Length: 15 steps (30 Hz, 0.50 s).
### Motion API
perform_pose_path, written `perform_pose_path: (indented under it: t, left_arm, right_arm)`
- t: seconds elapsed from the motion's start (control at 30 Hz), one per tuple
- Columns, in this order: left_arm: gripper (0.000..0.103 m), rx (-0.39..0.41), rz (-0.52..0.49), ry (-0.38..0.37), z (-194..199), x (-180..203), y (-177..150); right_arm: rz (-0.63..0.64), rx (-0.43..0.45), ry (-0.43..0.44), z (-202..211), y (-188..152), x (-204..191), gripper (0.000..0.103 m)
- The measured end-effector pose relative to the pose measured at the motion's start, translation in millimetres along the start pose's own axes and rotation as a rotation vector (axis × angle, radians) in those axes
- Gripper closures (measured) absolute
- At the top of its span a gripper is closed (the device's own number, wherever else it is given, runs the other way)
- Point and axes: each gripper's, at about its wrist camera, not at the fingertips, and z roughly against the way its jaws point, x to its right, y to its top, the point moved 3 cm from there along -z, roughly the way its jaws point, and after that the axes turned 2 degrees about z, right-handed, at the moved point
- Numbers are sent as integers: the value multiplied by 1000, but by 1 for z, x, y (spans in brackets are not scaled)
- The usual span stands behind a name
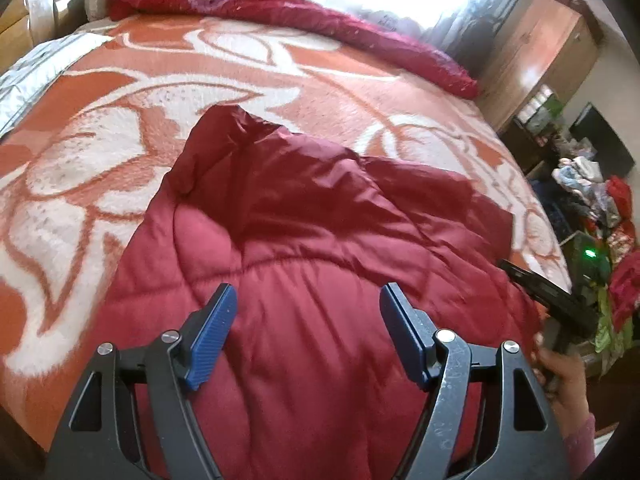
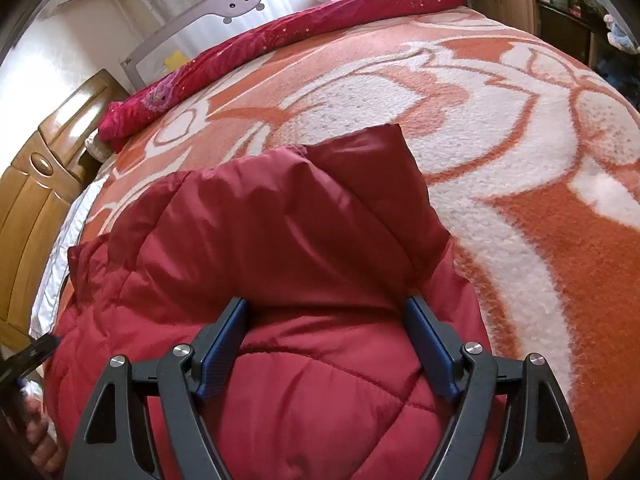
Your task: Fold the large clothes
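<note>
A dark red quilted jacket (image 1: 304, 216) lies on the bed's orange and white blanket (image 1: 120, 152), with a smooth flap of it folded over the quilted body and ending in a corner (image 1: 228, 120). My left gripper (image 1: 308, 294) hovers over the quilted part, blue pads wide apart, gripping nothing. The right gripper's black finger (image 1: 536, 292) and the hand holding it (image 1: 564, 376) show at the jacket's right edge. In the right wrist view my right gripper (image 2: 327, 304) stands open low over the jacket (image 2: 280, 220), its pads flanking a bulge of fabric. The left gripper (image 2: 36, 350) peeks in at the left.
A rolled magenta quilt (image 1: 304, 16) lies along the bed's far side, in front of a grey bed rail (image 2: 224, 4). A wooden headboard (image 2: 36, 184) stands left in the right wrist view. A wooden wardrobe (image 1: 548, 52) and piled clothes (image 1: 600, 200) are right of the bed.
</note>
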Motion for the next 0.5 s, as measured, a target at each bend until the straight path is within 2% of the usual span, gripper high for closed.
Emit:
perform_pose_path:
  t: [0.13,0.2,0.3,0.5]
  left_arm:
    - [29,4,-21,-24,19,5,-15]
    - [29,4,-38,-20,23,8,-19]
    - [29,14,-68,-13,31,13,-25]
    - [29,23,-133,1,38,27,-47]
  right_arm:
    - [-5,10,-19,4,-1,0,22]
    - [-10,35,-31,16,-3,-3,22]
    - [1,82,0,44,-9,-13,22]
    - [149,167,53,101,-46,-50,22]
